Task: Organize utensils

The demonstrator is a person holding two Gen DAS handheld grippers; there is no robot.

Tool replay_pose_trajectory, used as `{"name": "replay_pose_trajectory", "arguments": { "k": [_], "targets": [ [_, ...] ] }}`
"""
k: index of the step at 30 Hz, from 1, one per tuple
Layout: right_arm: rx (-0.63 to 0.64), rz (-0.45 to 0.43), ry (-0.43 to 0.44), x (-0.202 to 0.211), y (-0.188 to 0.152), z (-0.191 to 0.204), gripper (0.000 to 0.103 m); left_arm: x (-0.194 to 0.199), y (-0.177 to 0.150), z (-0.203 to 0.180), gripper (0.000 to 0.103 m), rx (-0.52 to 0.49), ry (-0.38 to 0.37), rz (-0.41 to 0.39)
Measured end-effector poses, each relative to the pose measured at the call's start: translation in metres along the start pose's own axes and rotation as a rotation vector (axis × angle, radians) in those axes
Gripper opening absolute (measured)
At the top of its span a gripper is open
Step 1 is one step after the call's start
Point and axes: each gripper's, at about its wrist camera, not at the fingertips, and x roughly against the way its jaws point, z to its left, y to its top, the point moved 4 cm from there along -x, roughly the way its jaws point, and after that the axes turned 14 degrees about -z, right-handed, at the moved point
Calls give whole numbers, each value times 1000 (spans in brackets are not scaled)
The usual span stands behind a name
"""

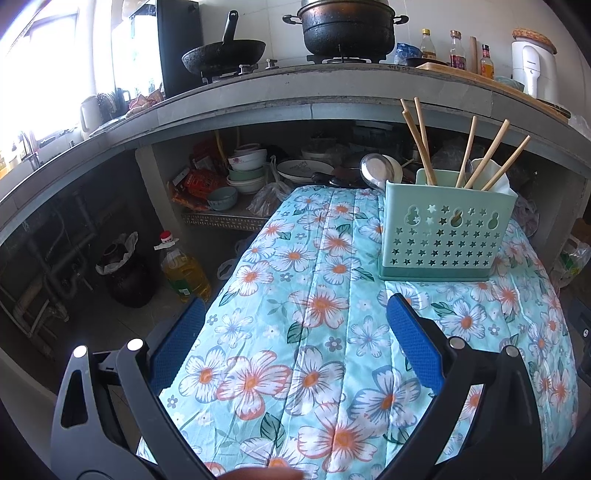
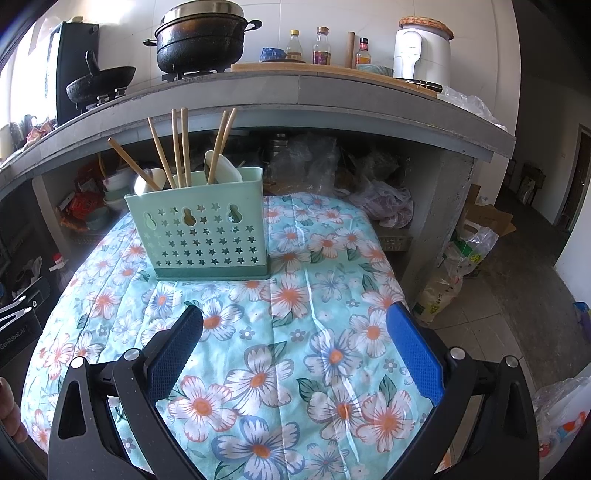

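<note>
A mint-green utensil holder (image 1: 443,236) with star cut-outs stands upright on the floral cloth (image 1: 295,332) at the far side of the table; it also shows in the right wrist view (image 2: 207,236). Several wooden chopsticks (image 1: 421,140) and white spoons (image 1: 491,177) stick out of it, seen too in the right wrist view as chopsticks (image 2: 181,147) and spoons (image 2: 221,166). My left gripper (image 1: 295,314) is open and empty, above the cloth, left of the holder. My right gripper (image 2: 295,325) is open and empty, in front of the holder.
A grey stone counter (image 1: 295,92) behind the table carries a wok (image 1: 221,55), a black pot (image 1: 347,29) and bottles (image 1: 458,48). Bowls and plates (image 1: 247,170) sit on the shelf below. An oil bottle (image 1: 184,269) stands on the floor at left. Bags (image 2: 461,266) lie at right.
</note>
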Motion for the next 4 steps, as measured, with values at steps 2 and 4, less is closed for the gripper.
{"name": "replay_pose_trajectory", "arguments": {
  "k": [2, 4],
  "targets": [
    [-1, 1, 2, 0, 0, 0, 97, 0, -1, -1, 95, 1, 2, 1],
    [-1, 1, 1, 0, 0, 0, 97, 0, -1, -2, 95, 4, 1, 1]
  ]
}}
